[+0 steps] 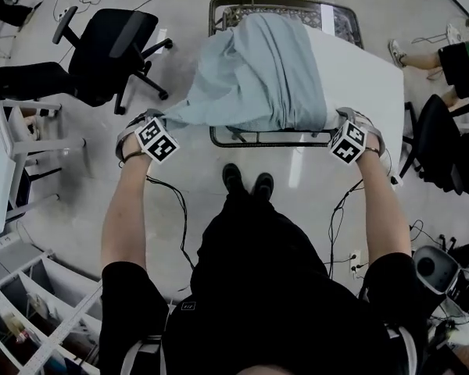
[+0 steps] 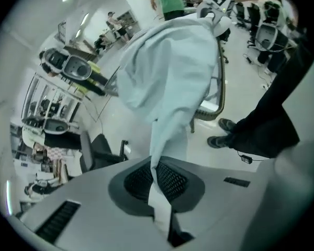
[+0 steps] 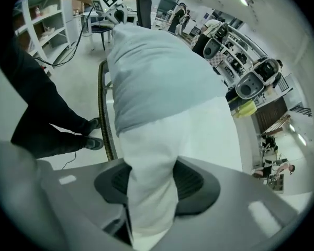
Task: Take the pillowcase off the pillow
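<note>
A white pillow [image 1: 358, 75] lies on a metal-framed stand [image 1: 254, 138], and a pale blue pillowcase [image 1: 254, 69] covers its left part. My left gripper [image 1: 158, 125] is at the near left corner, shut on a pulled-out fold of the pillowcase [image 2: 167, 72], which runs down between its pads [image 2: 138, 182]. My right gripper [image 1: 345, 123] is at the near right corner. In the right gripper view its pads [image 3: 191, 184] squeeze the bare white pillow corner [image 3: 152, 156], with the pillowcase edge [image 3: 157, 72] just beyond.
A black office chair [image 1: 109, 41] stands left of the stand. A seated person's legs [image 1: 445, 59] and another chair [image 1: 442, 139] are at the right. Cables [image 1: 180, 209] trail on the floor by my feet. White shelving [image 1: 31, 311] fills the lower left.
</note>
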`<act>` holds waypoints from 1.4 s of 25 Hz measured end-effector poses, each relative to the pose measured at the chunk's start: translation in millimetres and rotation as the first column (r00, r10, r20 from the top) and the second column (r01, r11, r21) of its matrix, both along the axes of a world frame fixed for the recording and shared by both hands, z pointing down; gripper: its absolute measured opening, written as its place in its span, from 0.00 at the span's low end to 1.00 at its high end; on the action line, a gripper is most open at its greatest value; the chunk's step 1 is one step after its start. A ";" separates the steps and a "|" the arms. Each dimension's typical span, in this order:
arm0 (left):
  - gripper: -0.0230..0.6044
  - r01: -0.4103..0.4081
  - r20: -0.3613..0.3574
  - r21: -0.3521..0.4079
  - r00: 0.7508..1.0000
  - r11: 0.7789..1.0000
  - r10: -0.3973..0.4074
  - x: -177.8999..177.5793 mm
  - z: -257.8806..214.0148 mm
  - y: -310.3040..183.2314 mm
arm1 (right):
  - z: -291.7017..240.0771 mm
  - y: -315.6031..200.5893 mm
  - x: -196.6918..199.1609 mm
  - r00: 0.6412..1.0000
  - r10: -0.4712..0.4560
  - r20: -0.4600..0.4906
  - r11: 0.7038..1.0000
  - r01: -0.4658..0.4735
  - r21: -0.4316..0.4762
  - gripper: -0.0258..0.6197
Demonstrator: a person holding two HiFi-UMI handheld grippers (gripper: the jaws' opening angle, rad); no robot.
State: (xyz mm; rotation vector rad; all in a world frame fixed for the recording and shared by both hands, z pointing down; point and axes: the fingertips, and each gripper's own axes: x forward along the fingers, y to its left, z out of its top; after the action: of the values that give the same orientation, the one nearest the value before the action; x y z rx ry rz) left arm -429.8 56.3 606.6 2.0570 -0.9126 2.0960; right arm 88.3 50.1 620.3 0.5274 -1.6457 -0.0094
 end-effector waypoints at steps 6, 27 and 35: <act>0.07 0.122 0.004 -0.071 0.993 0.990 -0.122 -63.6 -11.1 27.1 | -5.2 5.7 20.7 0.995 0.099 -0.024 0.995 -0.100 -0.017 0.36; 0.32 -0.293 -0.252 0.002 0.925 0.956 0.283 210.1 15.7 7.6 | -22.7 19.6 -8.6 0.991 0.122 0.060 0.992 -0.120 -0.039 0.36; 0.19 -0.337 -0.143 -0.023 0.933 0.941 0.331 200.8 19.7 10.5 | -19.8 19.6 -3.9 0.989 0.122 0.078 0.992 -0.119 -0.043 0.36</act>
State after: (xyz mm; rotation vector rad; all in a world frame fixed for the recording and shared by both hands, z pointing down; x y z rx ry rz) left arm -229.0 66.9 626.3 2.4402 -0.5172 2.0609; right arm 84.4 69.7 600.5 0.6045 -1.6867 0.1339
